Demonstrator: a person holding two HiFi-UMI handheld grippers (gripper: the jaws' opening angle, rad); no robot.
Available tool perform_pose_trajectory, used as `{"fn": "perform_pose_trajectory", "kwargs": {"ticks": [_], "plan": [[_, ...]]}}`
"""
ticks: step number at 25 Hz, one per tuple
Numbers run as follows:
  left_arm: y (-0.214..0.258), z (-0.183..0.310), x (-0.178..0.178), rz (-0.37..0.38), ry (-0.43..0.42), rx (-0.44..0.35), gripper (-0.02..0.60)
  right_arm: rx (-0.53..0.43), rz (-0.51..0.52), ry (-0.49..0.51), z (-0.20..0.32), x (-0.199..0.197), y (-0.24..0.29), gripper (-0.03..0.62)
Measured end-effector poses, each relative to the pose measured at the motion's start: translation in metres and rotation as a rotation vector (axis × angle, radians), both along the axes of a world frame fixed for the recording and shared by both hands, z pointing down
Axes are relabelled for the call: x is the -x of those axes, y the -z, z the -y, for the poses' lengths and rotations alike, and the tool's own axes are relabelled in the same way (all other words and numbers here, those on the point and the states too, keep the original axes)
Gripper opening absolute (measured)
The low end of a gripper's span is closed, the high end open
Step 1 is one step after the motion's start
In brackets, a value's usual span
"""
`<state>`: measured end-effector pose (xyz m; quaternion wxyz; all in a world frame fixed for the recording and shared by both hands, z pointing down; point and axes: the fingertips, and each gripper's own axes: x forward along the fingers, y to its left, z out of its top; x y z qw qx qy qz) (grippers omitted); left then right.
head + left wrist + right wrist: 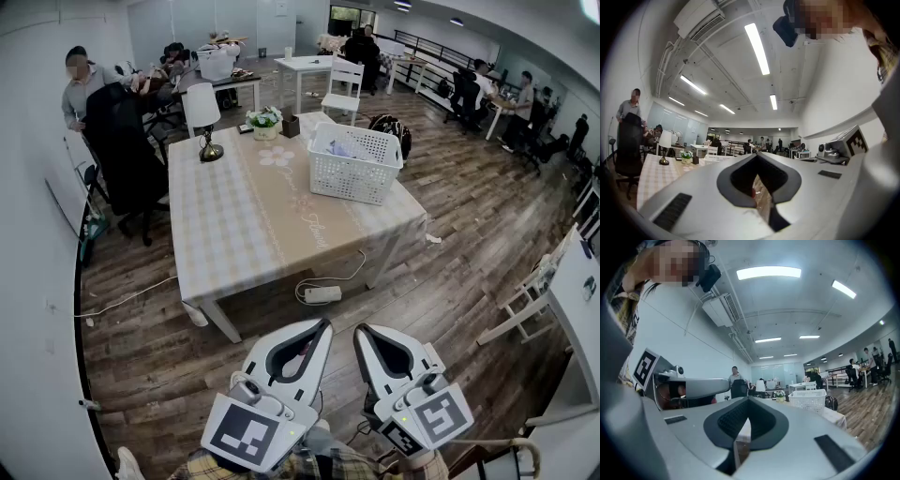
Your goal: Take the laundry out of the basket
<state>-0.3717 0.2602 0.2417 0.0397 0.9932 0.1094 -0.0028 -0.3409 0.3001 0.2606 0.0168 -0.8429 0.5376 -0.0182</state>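
While both tongs, left [302,349] and right [382,354], sit pressed together, empty, basket [353,163] waits far on table [246,225]; approach first.

The room is brightly and evenly lit by ceiling strips [757,48]; edges are bent and darkened by fisheye distortion.
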Motion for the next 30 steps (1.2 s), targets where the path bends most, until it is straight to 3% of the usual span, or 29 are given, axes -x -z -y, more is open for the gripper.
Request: {"fn": "perform_pose_trajectory", "kwargs": {"ticks": [24, 30], "plan": [[-0.001, -0.039, -0.014, 0.009, 0.094, 0.008, 0.02, -0.002, 0.035, 0.072, -0.04, -0.013, -0.011, 0.017], [-0.009, -0.029, -0.041, 0.021, 0.1, 0.008, 0.02, -0.008, 0.065, 0.071, -0.033, -0.04, -0.022, 0.017]]}}
